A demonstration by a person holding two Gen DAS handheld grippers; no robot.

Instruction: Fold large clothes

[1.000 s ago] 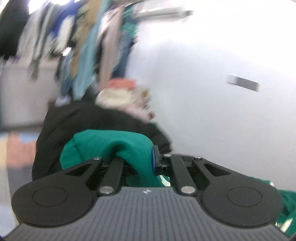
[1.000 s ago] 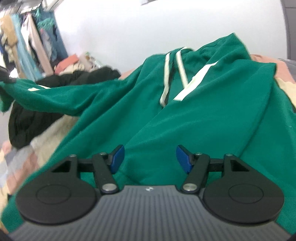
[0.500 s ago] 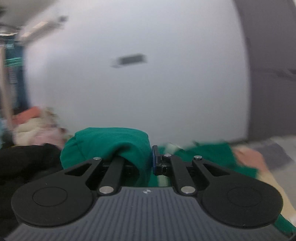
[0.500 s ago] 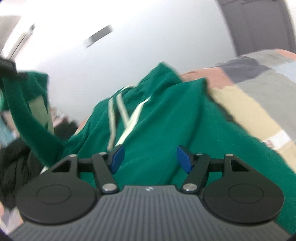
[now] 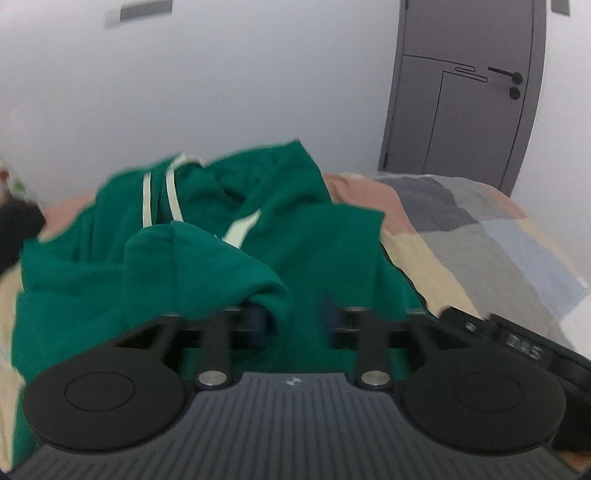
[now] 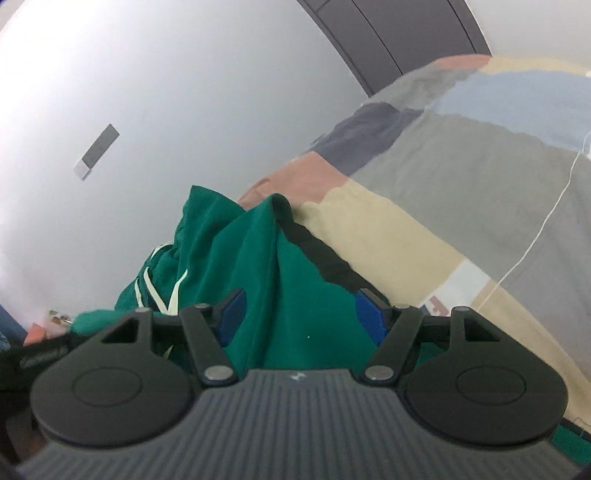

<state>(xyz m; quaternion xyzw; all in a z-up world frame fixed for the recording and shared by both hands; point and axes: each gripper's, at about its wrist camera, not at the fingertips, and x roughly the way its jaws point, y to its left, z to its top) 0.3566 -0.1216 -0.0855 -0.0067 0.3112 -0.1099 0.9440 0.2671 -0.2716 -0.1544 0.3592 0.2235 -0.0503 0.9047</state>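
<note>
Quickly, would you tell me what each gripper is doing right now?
Left gripper: jaws opening, letting go of the green hoodie sleeve.
Right gripper: jaws opening, gripping nothing, hoodie beneath.

A plain white wall fills the back of the room, evenly lit, and a small grey plate sits high on it. Off to the right stands a grey door, shut, with a dark lever handle. Below runs a bed under a patchwork cover of beige, grey, pale blue and terracotta blocks.
</note>
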